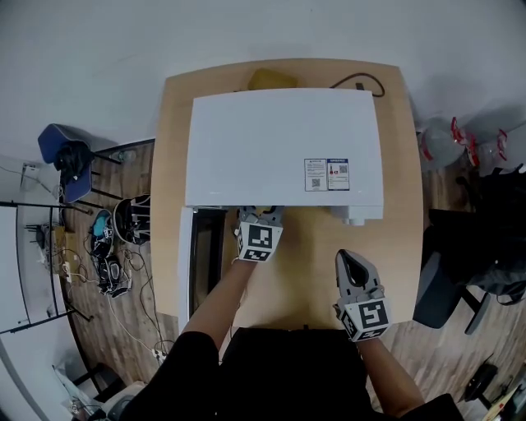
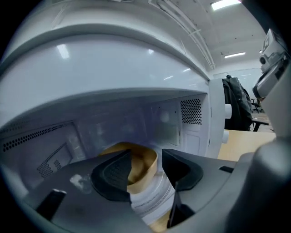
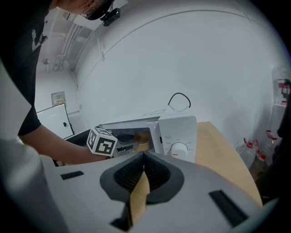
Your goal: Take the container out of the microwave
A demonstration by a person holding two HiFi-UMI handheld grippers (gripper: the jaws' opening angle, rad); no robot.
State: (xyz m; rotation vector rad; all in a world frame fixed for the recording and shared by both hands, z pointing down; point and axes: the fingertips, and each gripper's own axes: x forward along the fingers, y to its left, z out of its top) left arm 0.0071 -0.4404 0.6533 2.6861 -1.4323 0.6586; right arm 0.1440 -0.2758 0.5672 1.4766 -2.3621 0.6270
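A pale wooden table (image 1: 407, 164) stands against a white wall (image 1: 99, 49) at 12 o'clock, on a wood-plank floor (image 1: 436, 353). At 9 o'clock are a blue chair (image 1: 62, 156) and tangled cables (image 1: 111, 267). A black office chair (image 1: 448, 284) sits at 3 o'clock, with red-handled clear jugs (image 1: 460, 140) at 2 o'clock. Strip lights (image 2: 226, 4) glow overhead.

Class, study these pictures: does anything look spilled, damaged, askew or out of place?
Nothing stands out. The microwave sits on the table with its door swung open. The container is inside with no spill showing, between the open jaws of the left gripper.
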